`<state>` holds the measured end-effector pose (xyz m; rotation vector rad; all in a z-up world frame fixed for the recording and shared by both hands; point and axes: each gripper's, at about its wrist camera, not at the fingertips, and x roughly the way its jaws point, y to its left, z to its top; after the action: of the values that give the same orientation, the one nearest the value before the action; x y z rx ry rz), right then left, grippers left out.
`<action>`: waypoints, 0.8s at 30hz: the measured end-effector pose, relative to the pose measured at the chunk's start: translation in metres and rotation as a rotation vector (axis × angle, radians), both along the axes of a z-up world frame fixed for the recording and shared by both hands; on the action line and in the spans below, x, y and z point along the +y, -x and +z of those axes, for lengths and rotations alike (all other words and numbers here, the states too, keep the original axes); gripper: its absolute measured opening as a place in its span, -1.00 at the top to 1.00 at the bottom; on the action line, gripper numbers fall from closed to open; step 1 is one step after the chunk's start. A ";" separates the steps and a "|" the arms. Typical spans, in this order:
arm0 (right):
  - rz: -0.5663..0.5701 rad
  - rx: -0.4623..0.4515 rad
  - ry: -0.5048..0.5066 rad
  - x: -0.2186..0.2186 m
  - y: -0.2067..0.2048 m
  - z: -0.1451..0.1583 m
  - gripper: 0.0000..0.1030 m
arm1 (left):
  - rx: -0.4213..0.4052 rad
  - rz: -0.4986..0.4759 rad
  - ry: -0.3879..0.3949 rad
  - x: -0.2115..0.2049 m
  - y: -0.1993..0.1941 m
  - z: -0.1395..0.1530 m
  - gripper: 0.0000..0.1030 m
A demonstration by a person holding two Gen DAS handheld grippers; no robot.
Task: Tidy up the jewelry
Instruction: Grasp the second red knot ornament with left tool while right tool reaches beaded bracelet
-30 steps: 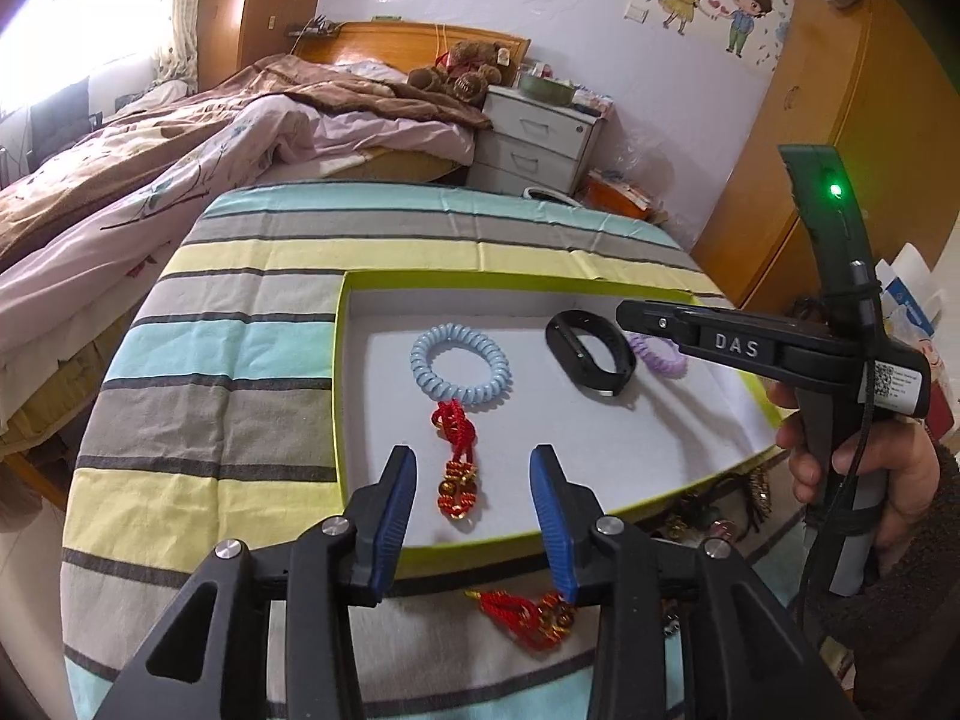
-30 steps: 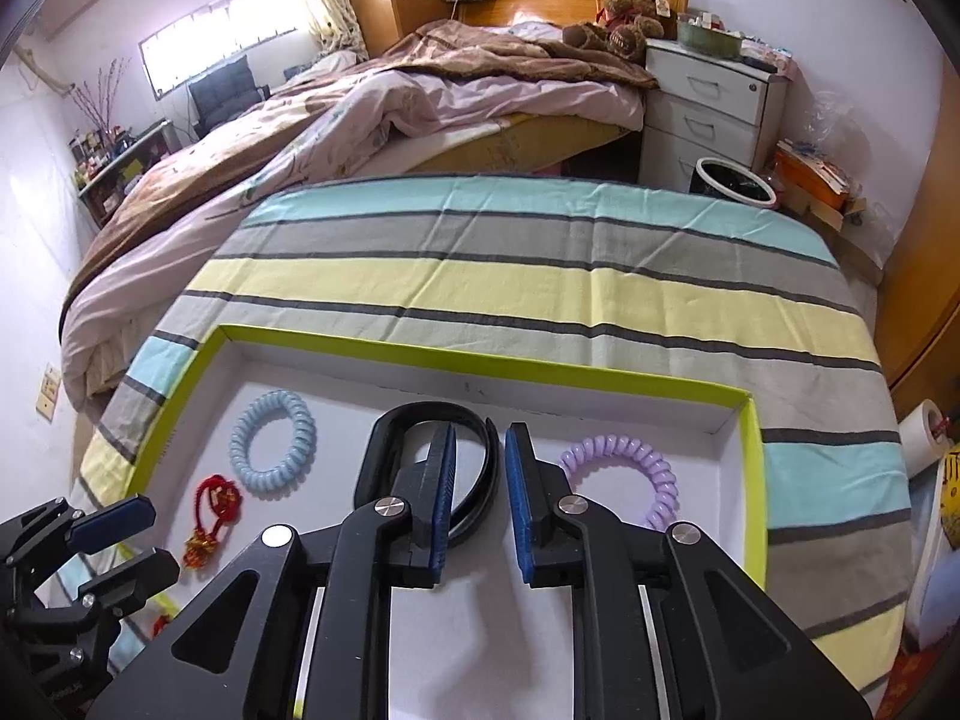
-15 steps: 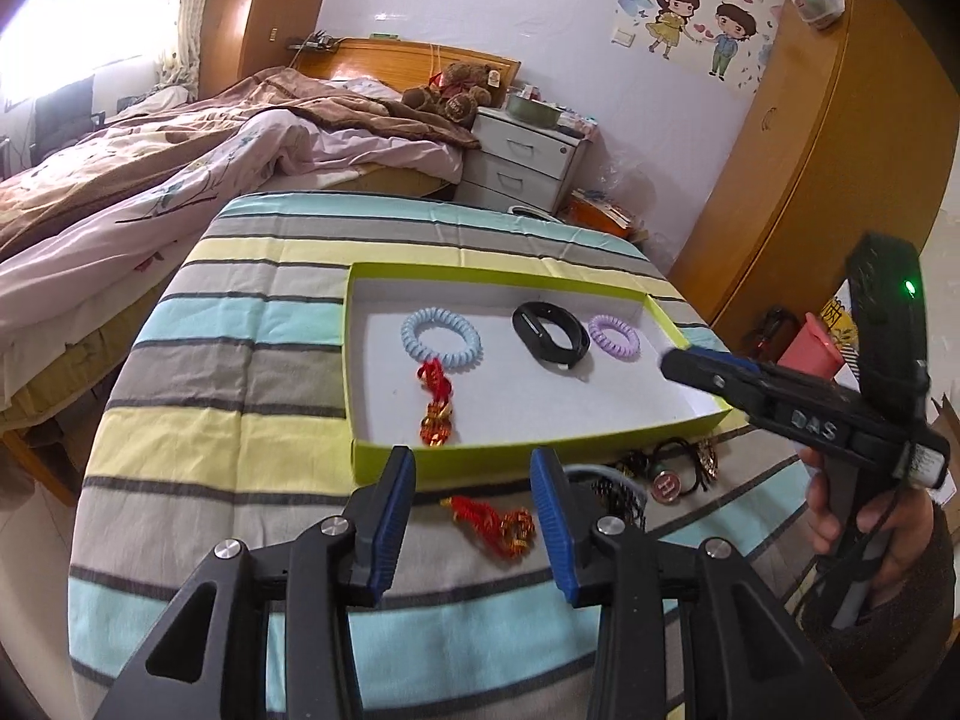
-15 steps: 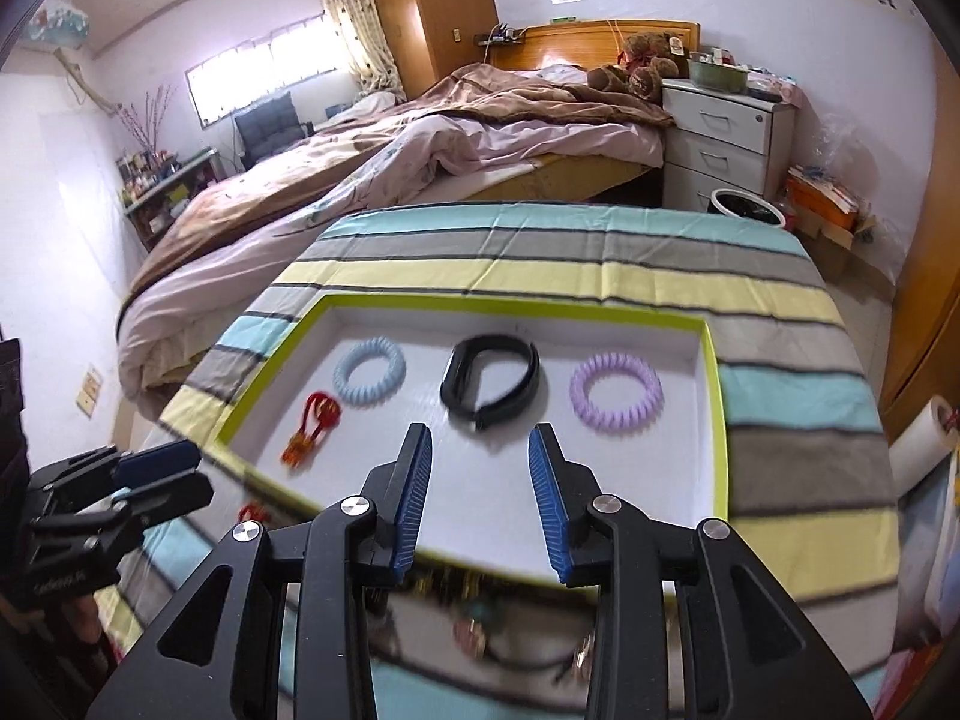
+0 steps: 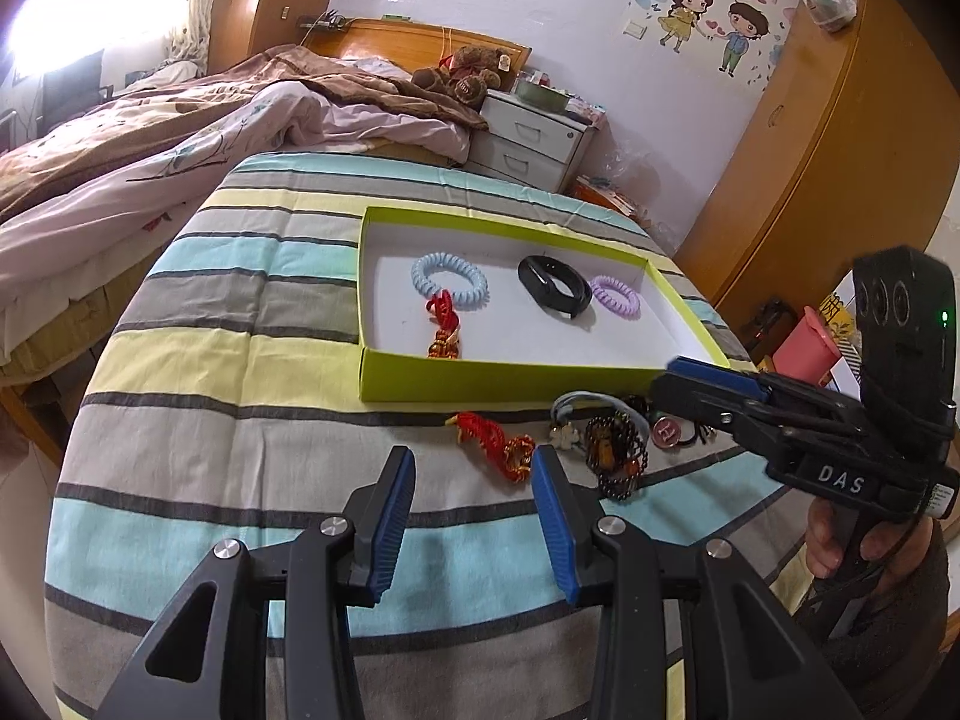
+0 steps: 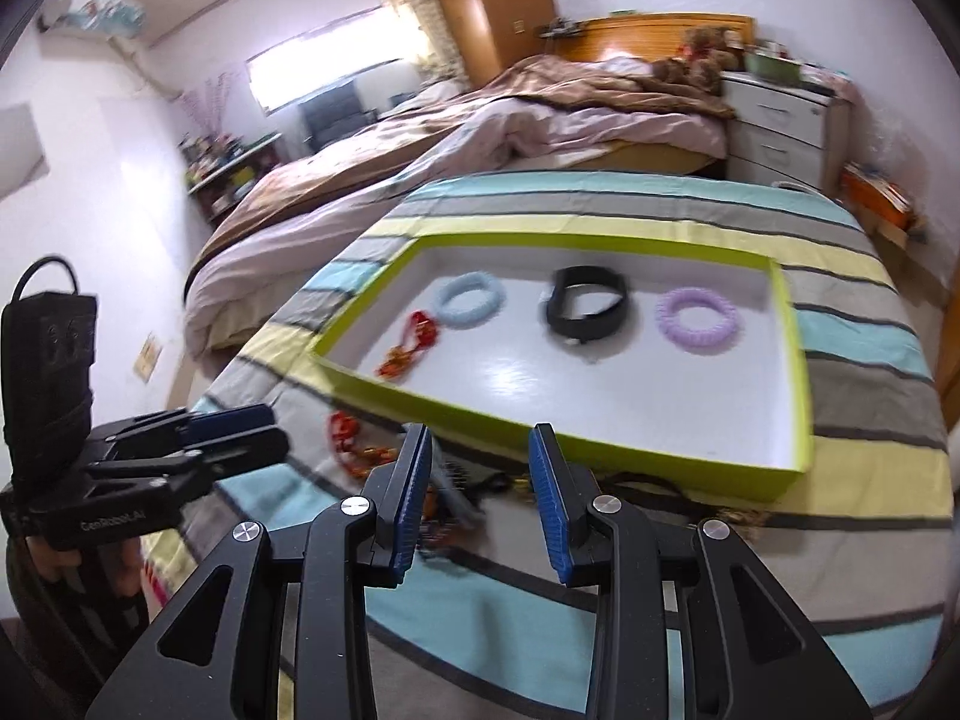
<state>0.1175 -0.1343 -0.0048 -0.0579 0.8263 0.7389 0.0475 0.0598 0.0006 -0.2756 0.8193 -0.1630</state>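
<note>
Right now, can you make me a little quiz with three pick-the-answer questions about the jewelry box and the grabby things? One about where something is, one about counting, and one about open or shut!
1. Where does the black band lie in the green box?
A. between the blue coil ring and the purple coil ring
B. outside, on the striped cloth
C. on top of the red charm

2. How many things lie inside the box?
A. two
B. four
C. six

3. How do the jaws of the left gripper stand?
A. shut on a bracelet
B. shut on nothing
C. open, with nothing between them

Answers:
1 A, the band sits between the two coil rings.
2 B, two coil rings, the band and a red knot charm.
3 C, there is a clear gap with only cloth behind it.
</note>
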 end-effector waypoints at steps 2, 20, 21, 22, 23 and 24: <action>0.029 -0.005 0.020 0.011 0.001 -0.001 0.33 | 0.004 0.003 0.001 0.001 0.002 -0.001 0.22; 0.133 -0.015 0.276 0.060 0.001 -0.031 0.41 | 0.023 -0.004 0.017 0.005 0.001 -0.009 0.22; 0.130 -0.022 0.282 0.061 0.001 -0.030 0.49 | 0.024 -0.003 0.017 0.005 0.001 -0.009 0.22; 0.127 -0.028 0.286 0.061 0.001 -0.031 0.64 | 0.024 -0.002 0.018 0.006 0.000 -0.010 0.22; 0.124 -0.033 0.285 0.059 0.002 -0.030 0.65 | 0.026 -0.001 0.019 0.006 0.000 -0.010 0.22; 0.123 -0.035 0.284 0.059 0.002 -0.030 0.65 | 0.029 0.001 0.018 0.006 0.000 -0.010 0.22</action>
<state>0.1157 -0.0751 -0.0348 -0.3780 0.8954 0.7290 0.0478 0.0660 -0.0098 -0.2956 0.8471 -0.1656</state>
